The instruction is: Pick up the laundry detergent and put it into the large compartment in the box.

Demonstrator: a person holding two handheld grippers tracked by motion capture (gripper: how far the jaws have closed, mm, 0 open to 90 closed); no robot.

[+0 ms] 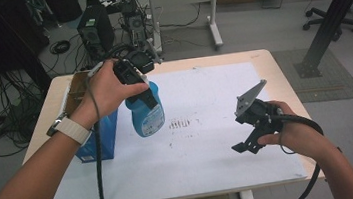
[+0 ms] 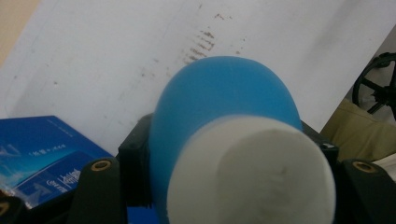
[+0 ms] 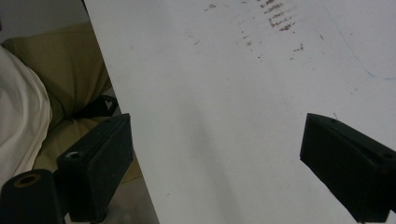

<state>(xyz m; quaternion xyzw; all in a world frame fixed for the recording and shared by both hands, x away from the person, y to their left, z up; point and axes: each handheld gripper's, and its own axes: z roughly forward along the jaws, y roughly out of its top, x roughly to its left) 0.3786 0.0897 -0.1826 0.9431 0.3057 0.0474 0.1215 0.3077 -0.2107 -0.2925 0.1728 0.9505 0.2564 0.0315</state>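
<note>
My right tool (image 1: pixel 243 141) hangs over the near right of the white sheet (image 1: pixel 209 141), jaws wide apart with nothing between them. My left tool (image 1: pixel 138 83) is clamped on the neck of a blue bottle (image 1: pixel 147 114), whose white cap (image 2: pixel 254 179) hides its lower body in the left gripper view. Behind it a blue box (image 1: pixel 99 138) stands at the worktop's (image 1: pixel 283 80) left edge, half covered by my arm.

High view sits above the near edge of the table (image 1: pixel 260 59), looking forward and down. Left gripper view is jammed right up against the bottle (image 2: pixel 224 121). Both gripper views look down and share the brown smudges (image 3: pixel 280 16).
</note>
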